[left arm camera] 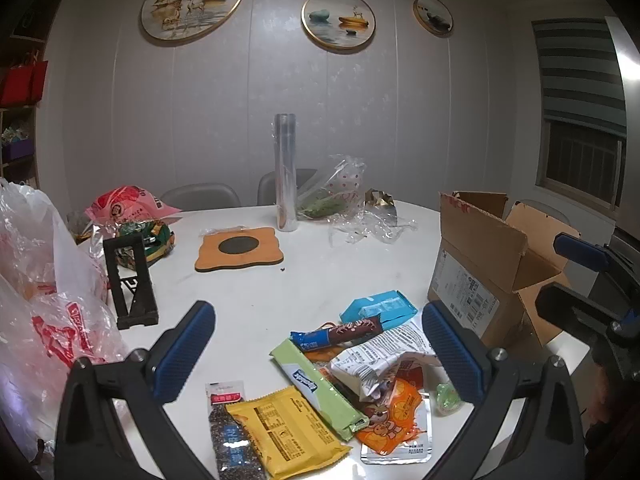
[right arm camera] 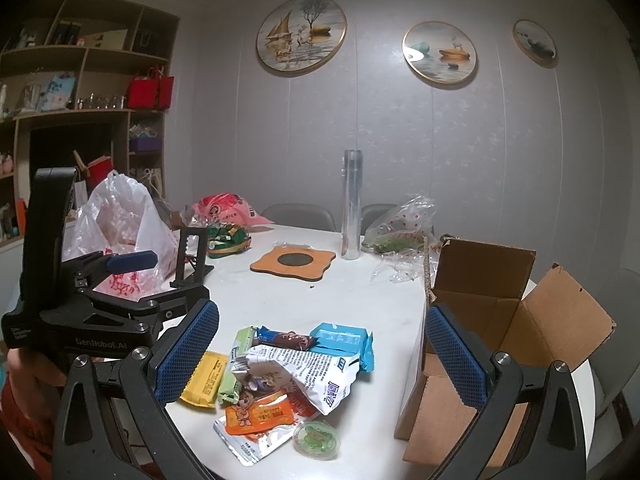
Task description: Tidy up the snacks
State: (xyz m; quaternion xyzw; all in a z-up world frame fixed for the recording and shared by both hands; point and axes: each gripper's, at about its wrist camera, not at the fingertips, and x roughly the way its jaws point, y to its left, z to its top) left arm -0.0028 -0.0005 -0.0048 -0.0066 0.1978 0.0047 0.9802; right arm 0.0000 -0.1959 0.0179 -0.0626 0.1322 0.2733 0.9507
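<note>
A pile of snack packets lies on the white table: a yellow bar, a green wafer pack, a crumpled white bag, an orange pouch, a blue pack, a chocolate bar. The same pile shows in the right wrist view, with the white bag and a small round green cup. An open cardboard box stands right of the pile. My left gripper is open above the pile. My right gripper is open above it too. Both are empty.
An orange trivet and a clear film roll stand mid-table. Plastic bags crowd the left edge beside a black stand. Crumpled clear wrap lies at the back. Shelves line the left wall.
</note>
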